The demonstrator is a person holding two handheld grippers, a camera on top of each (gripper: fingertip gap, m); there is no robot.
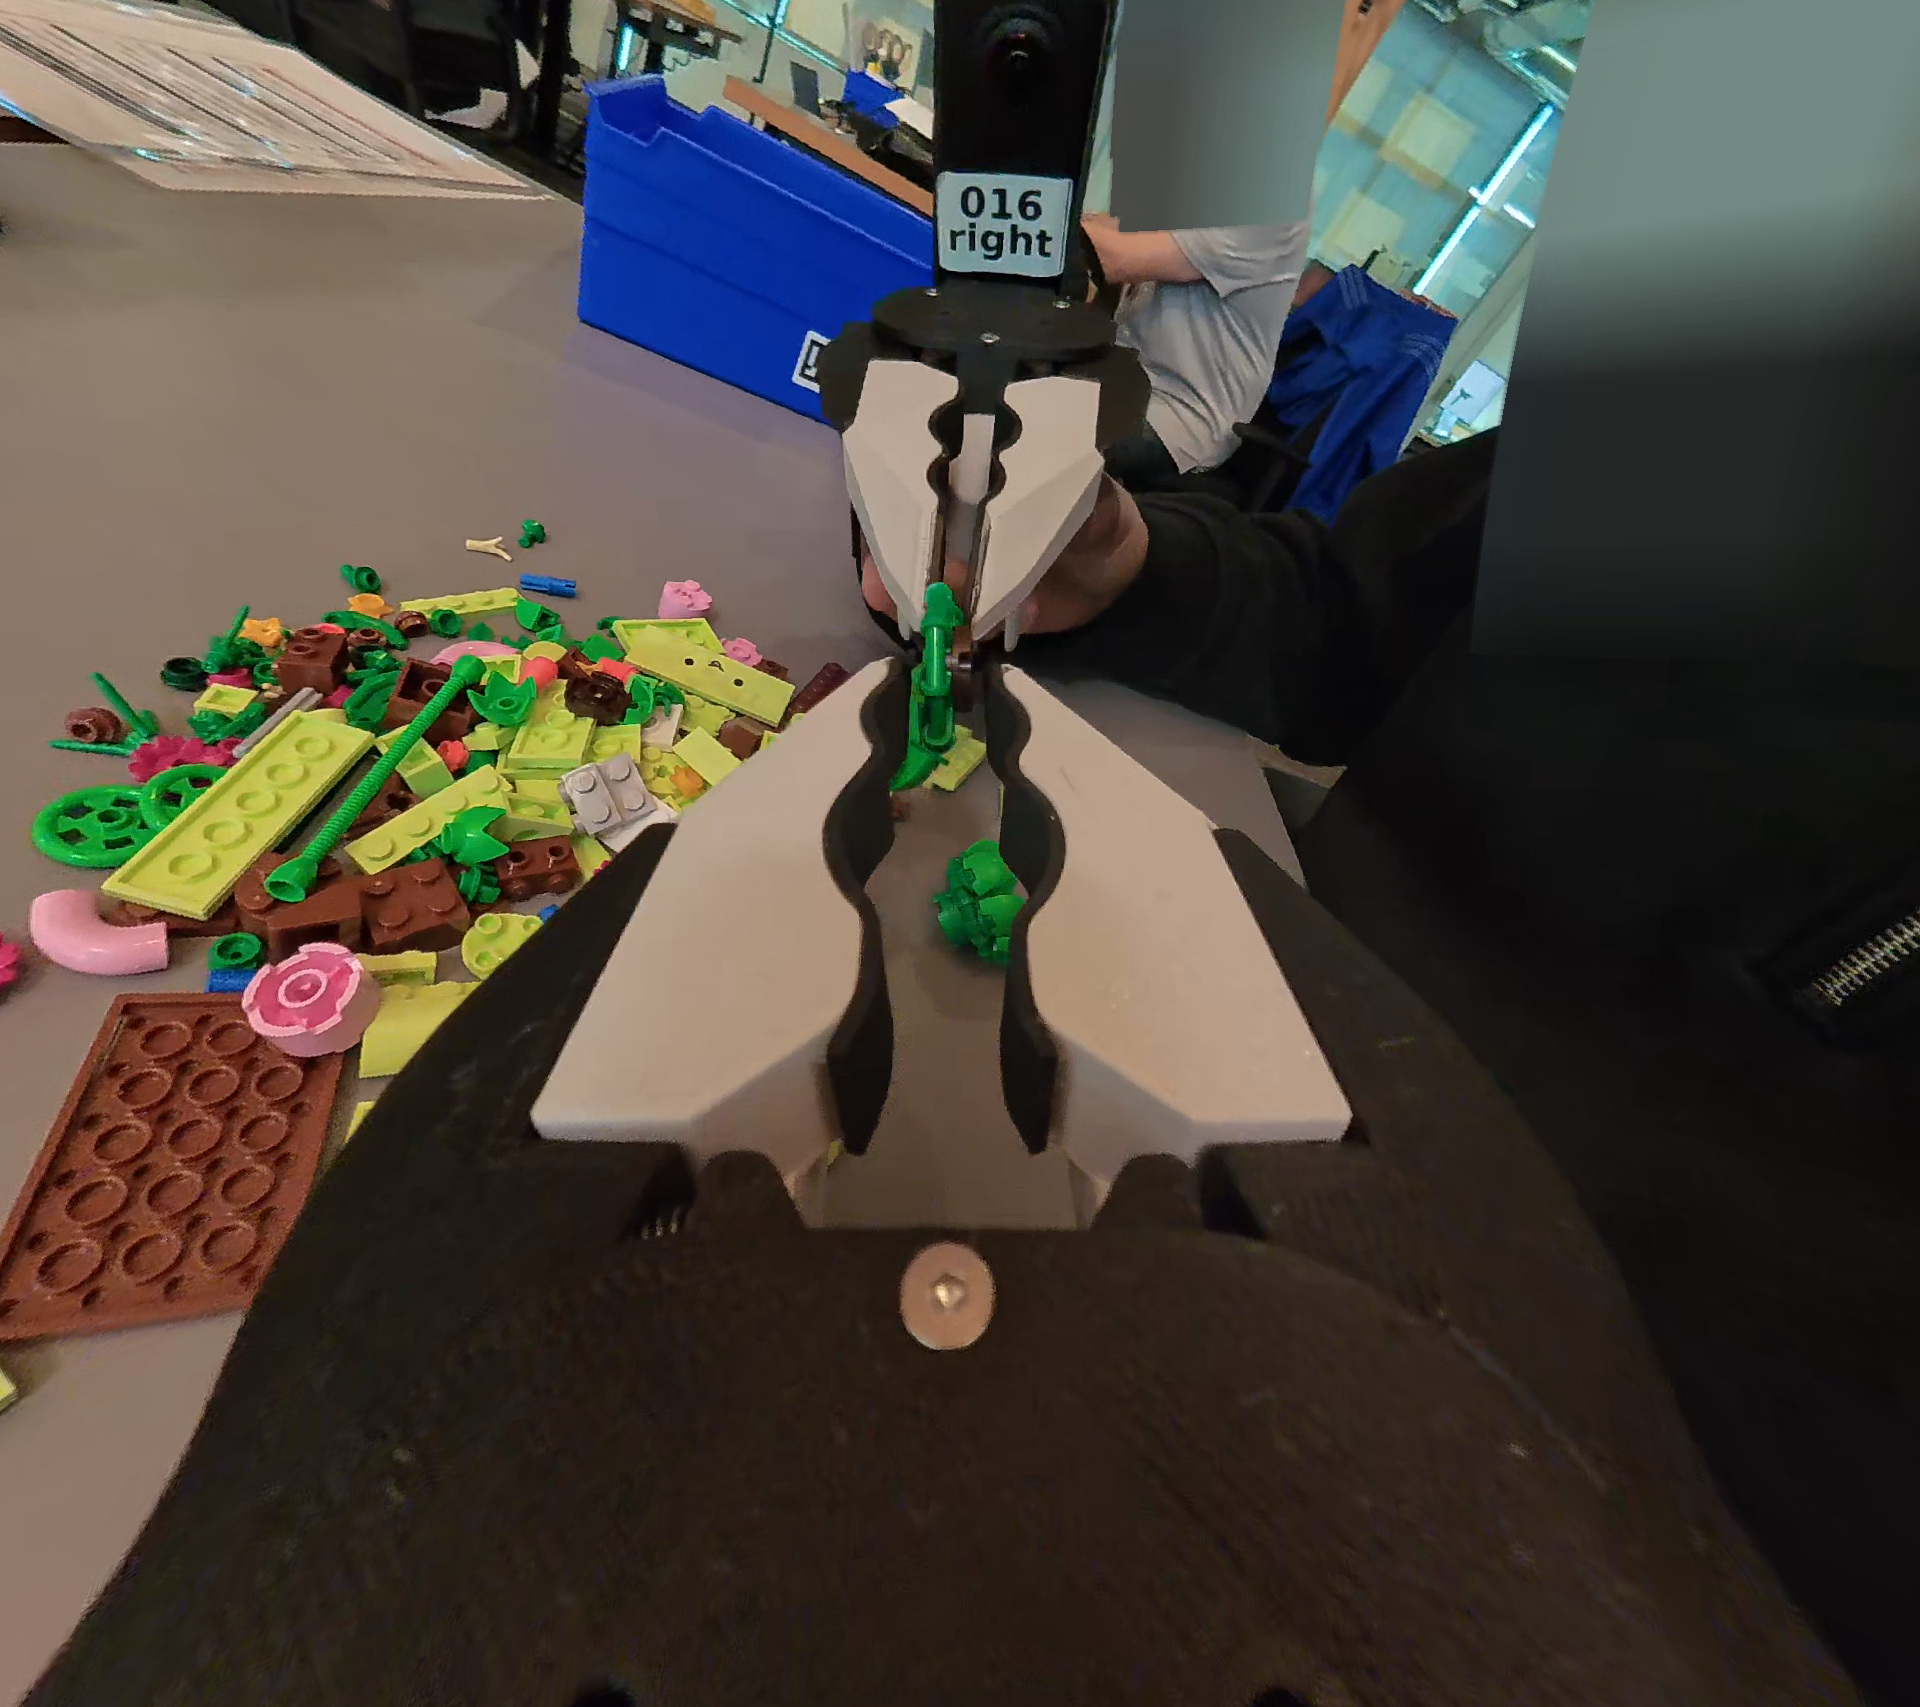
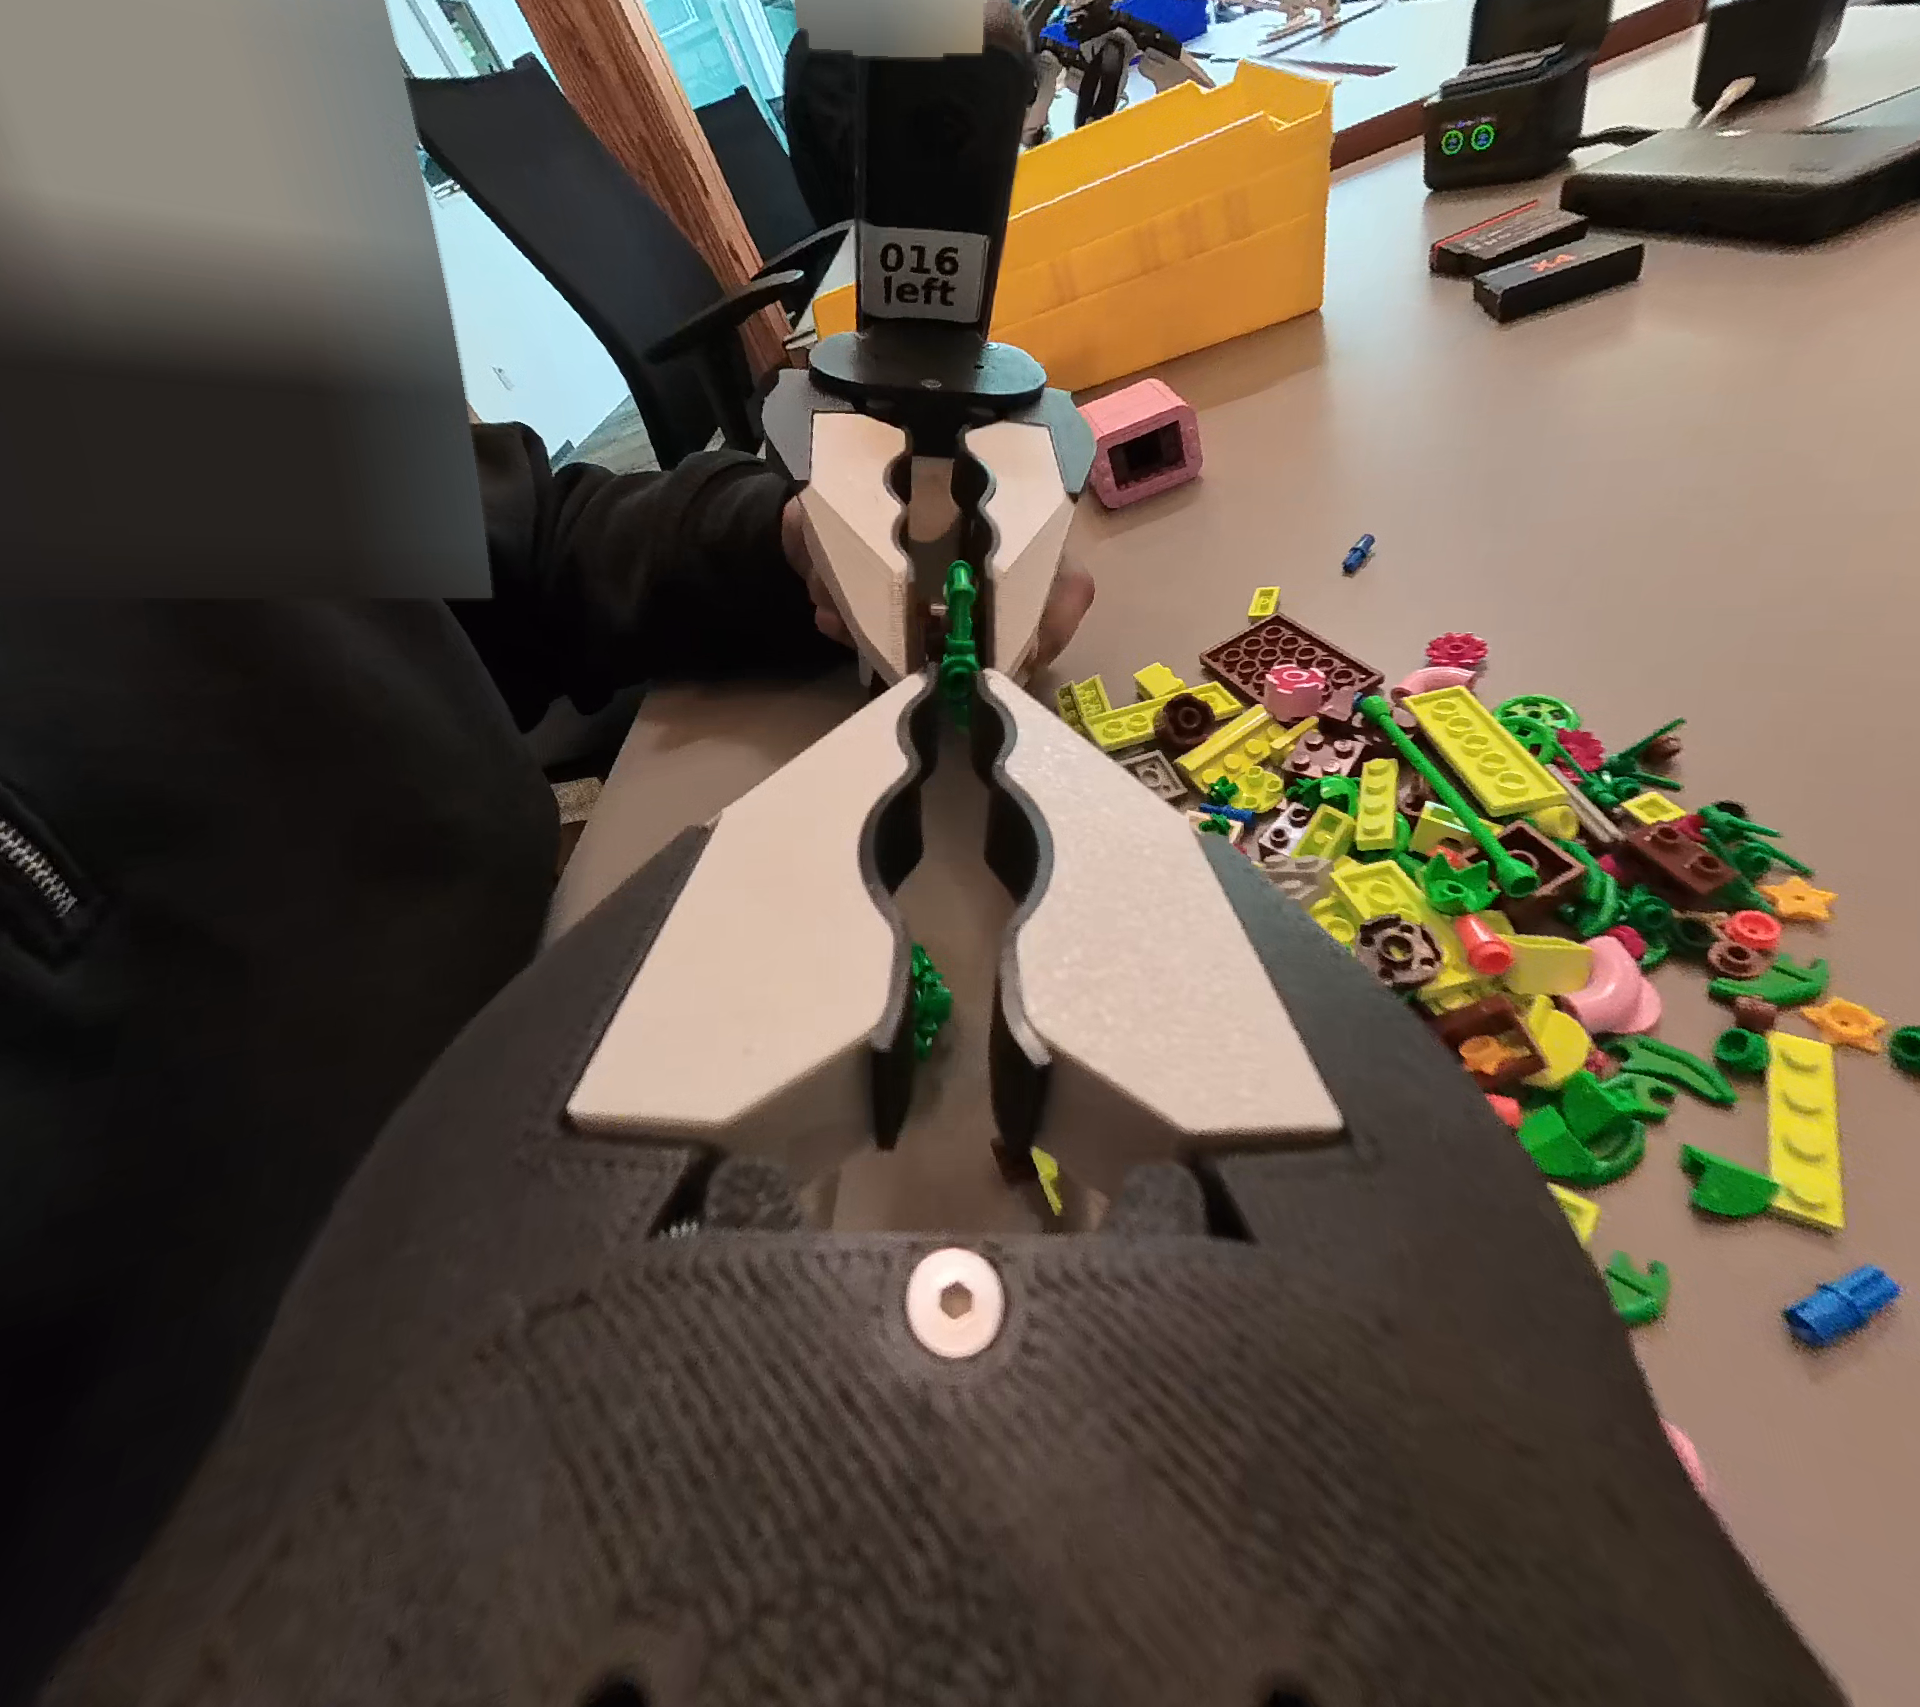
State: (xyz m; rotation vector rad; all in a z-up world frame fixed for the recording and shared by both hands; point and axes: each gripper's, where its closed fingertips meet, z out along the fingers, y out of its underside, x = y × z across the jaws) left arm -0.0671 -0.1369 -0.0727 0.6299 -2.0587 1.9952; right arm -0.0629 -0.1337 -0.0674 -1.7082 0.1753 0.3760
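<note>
left gripper (image 1: 940, 681): your fingers nearly closed, tips pinched at 12 o'clock, meeting the other tips
right gripper (image 2: 951, 686): your fingers nearly closed, tip-to-tip at 12 o'clock
hands: your right hand (image 1: 1091, 561) wraps its handle; black sleeves

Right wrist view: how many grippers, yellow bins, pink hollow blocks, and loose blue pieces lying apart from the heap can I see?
Grippers: 2, the right gripper and the left gripper, both gripping one green stem
Yellow bin: 1
Pink hollow block: 1
Loose blue pieces: 2, the other nearer
Total: 6
</note>
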